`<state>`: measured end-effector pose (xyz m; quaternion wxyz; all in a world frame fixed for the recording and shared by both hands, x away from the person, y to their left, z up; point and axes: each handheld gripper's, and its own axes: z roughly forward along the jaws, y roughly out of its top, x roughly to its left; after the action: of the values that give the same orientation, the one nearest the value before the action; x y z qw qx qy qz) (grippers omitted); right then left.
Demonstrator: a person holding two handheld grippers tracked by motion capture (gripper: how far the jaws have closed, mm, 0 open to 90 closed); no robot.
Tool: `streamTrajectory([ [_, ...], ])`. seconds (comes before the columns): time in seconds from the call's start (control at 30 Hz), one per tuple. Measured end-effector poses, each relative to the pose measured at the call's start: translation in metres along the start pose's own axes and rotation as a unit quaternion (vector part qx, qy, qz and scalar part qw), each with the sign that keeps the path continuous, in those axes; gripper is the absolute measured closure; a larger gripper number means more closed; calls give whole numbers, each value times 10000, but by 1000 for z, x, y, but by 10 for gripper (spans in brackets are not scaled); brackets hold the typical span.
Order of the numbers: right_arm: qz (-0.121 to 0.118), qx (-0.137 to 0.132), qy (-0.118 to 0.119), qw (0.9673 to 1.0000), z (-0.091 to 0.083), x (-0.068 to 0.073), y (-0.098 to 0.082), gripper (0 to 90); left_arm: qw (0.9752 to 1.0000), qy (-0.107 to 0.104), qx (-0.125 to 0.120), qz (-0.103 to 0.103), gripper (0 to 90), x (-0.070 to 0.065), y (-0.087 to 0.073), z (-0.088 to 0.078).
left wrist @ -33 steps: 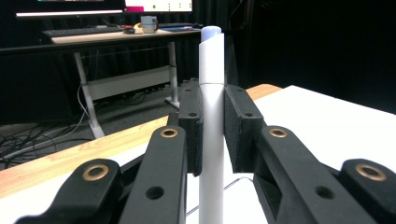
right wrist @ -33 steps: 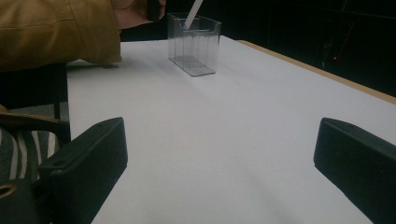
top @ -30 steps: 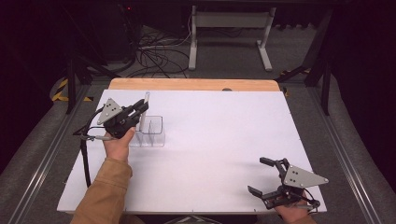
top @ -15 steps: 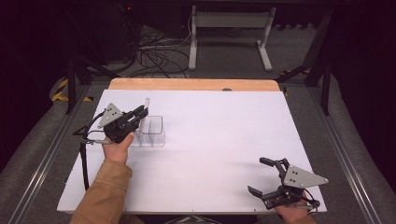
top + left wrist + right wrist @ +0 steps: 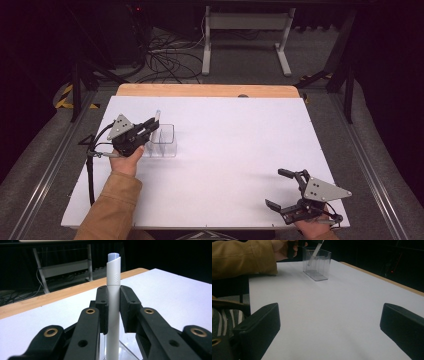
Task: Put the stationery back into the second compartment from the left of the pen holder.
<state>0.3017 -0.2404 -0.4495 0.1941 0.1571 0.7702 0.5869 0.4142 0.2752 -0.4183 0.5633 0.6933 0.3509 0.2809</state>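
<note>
My left gripper (image 5: 113,307) clamps a white pen (image 5: 113,290), its tip inside the clear box (image 5: 162,141). Right gripper (image 5: 286,189) wide open, holding nothing, on table (image 5: 240,150).

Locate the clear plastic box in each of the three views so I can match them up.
High view: clear plastic box left of centre on the table, just right of the left gripper.
Left gripper view: one clear corner at the bottom edge, behind the white pen.
Right gripper view: upper middle.
Shared landmark: the pen.
</note>
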Motion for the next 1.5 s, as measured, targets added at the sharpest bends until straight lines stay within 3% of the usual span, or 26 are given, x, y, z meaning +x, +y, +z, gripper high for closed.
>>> streamTrajectory([
  [0.13,-7,3,2,10000,0,0,0,34,10000,-2,73,-53,765,-1,1,0],
  [0.27,-15,3,-8,10000,0,0,0,33,9996,223,53,-148,469,-2,4,-2],
  [0.4,-6,-23,-23,10000,0,-1,0,31,9990,384,-24,-213,335,-3,8,-6],
  [0.77,-7,-26,-10,10000,0,-1,0,31,9998,183,73,76,219,-24,31,-24],
  [1.3,-6,-25,-3,10000,0,-1,0,31,9998,-140,-17,152,183,-38,43,-35],
  [1.5,-9,-37,12,10000,1,-1,0,31,9993,-368,-19,40,167,-43,46,-40],
])
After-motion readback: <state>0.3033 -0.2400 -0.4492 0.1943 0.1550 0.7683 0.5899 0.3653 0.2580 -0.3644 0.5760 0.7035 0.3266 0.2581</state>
